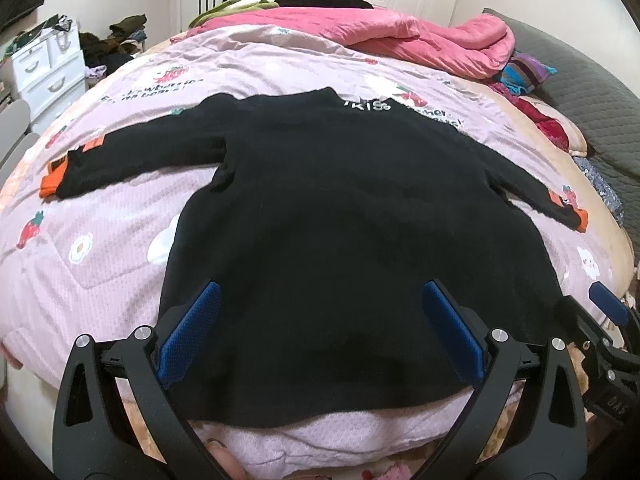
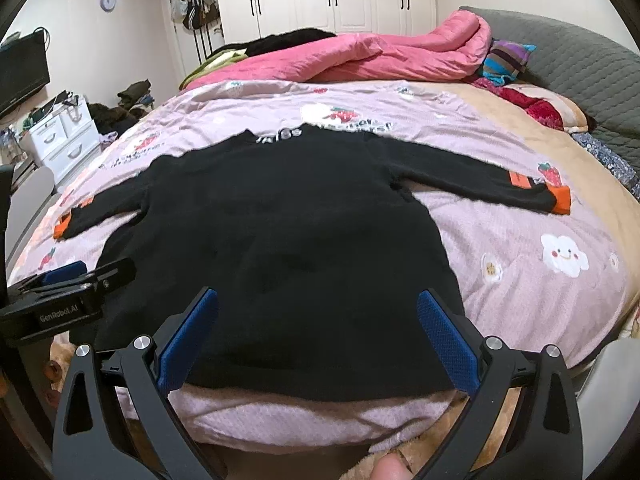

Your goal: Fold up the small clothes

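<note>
A small black long-sleeved sweater with orange cuffs lies flat on the pink bedspread, sleeves spread to both sides, hem toward me. It also shows in the right wrist view. My left gripper is open and empty, hovering over the hem's left half. My right gripper is open and empty over the hem's right half. The right gripper shows at the right edge of the left wrist view; the left gripper shows at the left edge of the right wrist view.
A crumpled pink quilt and dark clothes lie at the far side of the bed. A grey headboard and pillows are at the right. White drawers and a clothes pile stand on the floor at the left. White wardrobes line the back wall.
</note>
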A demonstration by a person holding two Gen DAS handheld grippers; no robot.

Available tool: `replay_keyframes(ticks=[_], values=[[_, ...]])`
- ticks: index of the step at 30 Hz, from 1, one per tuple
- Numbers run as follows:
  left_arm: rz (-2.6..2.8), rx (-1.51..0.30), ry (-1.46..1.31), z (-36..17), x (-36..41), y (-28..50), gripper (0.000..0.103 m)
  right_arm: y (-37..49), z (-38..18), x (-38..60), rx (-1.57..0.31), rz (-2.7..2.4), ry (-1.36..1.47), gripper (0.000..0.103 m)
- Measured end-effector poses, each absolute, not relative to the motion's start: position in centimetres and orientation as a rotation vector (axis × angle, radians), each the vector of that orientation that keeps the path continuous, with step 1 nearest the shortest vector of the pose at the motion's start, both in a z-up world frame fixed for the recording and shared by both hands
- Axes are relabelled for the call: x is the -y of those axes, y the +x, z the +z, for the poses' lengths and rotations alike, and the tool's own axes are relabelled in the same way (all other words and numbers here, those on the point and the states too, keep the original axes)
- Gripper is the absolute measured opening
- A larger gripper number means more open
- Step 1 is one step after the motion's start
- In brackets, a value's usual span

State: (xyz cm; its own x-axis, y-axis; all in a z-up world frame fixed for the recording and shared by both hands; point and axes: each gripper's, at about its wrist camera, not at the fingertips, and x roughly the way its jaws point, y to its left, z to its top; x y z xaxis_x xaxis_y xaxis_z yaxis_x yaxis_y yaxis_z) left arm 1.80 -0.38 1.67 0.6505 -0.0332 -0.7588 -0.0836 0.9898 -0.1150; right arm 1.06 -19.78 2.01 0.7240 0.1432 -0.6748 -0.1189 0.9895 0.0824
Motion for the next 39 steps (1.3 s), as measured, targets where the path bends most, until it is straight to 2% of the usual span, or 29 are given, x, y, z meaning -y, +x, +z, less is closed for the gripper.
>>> replay_keyframes(ticks=[25,39], values=[[0.047,-0.836,-0.147,5.6,0.5,9.7,0.095,9.3,7.9,20.3,-0.682,0.111,0.131,0.099],[-0.001,-0.839,-0.142,7.4,1.7,15.7,0.095,15.4,11.1,24.1,-0.642,0.003,0.227,0.099]])
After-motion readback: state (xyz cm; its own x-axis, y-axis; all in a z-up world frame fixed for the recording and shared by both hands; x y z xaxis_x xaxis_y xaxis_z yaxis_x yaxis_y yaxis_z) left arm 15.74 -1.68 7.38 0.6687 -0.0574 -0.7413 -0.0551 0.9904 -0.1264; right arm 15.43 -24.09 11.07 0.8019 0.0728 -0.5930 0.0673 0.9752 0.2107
